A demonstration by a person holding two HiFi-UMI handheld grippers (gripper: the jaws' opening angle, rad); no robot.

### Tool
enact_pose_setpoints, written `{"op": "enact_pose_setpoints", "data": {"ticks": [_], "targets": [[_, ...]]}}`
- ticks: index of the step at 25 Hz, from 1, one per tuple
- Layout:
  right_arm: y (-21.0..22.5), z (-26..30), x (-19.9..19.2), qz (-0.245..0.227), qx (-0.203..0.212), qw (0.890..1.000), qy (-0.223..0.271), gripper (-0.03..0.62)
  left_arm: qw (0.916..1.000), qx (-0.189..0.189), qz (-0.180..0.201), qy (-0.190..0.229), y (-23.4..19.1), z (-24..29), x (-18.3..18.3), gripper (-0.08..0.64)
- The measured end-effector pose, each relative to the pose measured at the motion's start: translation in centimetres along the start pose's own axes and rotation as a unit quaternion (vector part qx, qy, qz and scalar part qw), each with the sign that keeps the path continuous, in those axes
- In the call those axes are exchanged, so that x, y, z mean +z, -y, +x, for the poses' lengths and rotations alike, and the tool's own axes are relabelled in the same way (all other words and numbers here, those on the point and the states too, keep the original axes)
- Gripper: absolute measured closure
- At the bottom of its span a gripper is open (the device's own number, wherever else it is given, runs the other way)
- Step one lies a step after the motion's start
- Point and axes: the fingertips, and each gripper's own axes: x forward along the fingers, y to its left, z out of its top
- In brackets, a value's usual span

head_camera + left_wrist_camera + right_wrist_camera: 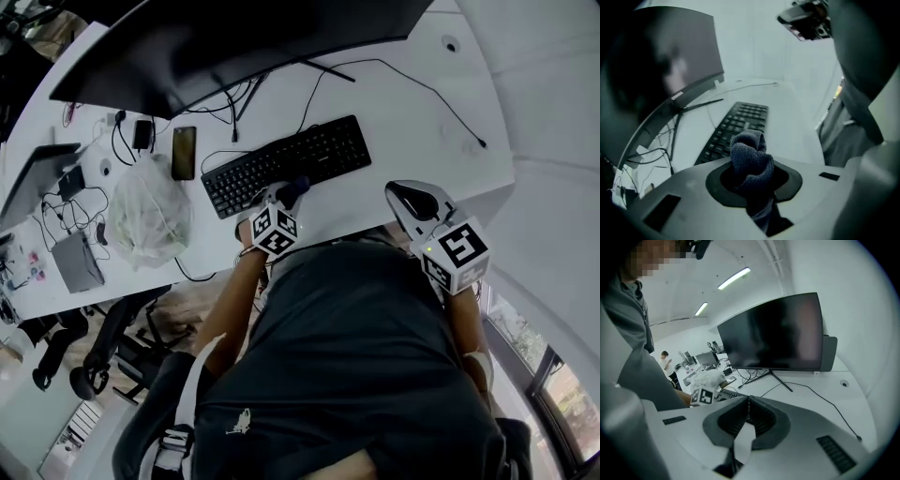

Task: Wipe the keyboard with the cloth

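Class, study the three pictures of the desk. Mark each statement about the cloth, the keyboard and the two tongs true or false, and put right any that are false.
1. The left tongs are shut on a blue cloth. True.
2. The right tongs hold a phone. False: they are shut with nothing between them; the phone lies on the desk, left of the keyboard in the head view.
3. The keyboard is white. False: it is black and lies on a white desk.
4. The monitor has a dark screen. True.
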Motion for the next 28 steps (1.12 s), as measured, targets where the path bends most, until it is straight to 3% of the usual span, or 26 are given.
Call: {"op": "enact_pose_setpoints", "data": {"ticks": [3,5,8,11,13,15,18,21,24,28], "targets": [[-0.1,0.2,0.2,-0.004,0.011,1.0,-0.003,0.581,0.9976,0.058,-0.033,0.017,-7.8,-0.1,2.4,0.491],[0.0,0.2,0.2,-0.007,0.015,1.0,-0.002,0.581,0.9956,0.065,-0.066,0.012,-9.6,0.3,2.1,0.491],[0.9,-0.2,0.0,-0.005,0.013,1.0,0.0,0.581,0.9956,0.045,-0.083,0.004,-5.3,1.1,0.3,0.491],[2.1,-0.6,-0.1,-0.003,0.008,1.0,-0.003,0.581,0.9982,-0.023,-0.053,-0.015,2.3,1.2,-0.2,0.491],[2.6,-0.6,-0.2,-0.002,0.008,1.0,-0.007,0.581,0.9983,-0.044,-0.033,-0.018,4.3,1.4,0.4,0.491],[2.6,-0.4,-0.2,-0.008,0.017,1.0,-0.009,0.581,0.9996,-0.009,-0.028,-0.001,1.8,1.5,1.9,0.491],[2.3,-0.2,-0.1,-0.015,0.03,0.999,-0.007,0.581,0.9968,0.056,-0.049,0.029,-5.7,1.2,4.8,0.491],[2.3,-0.4,-0.3,-0.016,0.034,0.999,-0.006,0.581,0.9956,0.063,-0.068,0.017,-8.8,2.2,4.8,0.491],[2.9,-1.0,-0.8,-0.014,0.031,0.999,-0.006,0.581,0.9956,0.052,-0.077,0.01,-4.6,3.0,3.0,0.491],[4.3,-1.4,-1.1,-0.015,0.027,0.999,-0.01,0.581,0.9971,-0.025,-0.072,-0.004,3.6,2.8,2.9,0.492]]}}
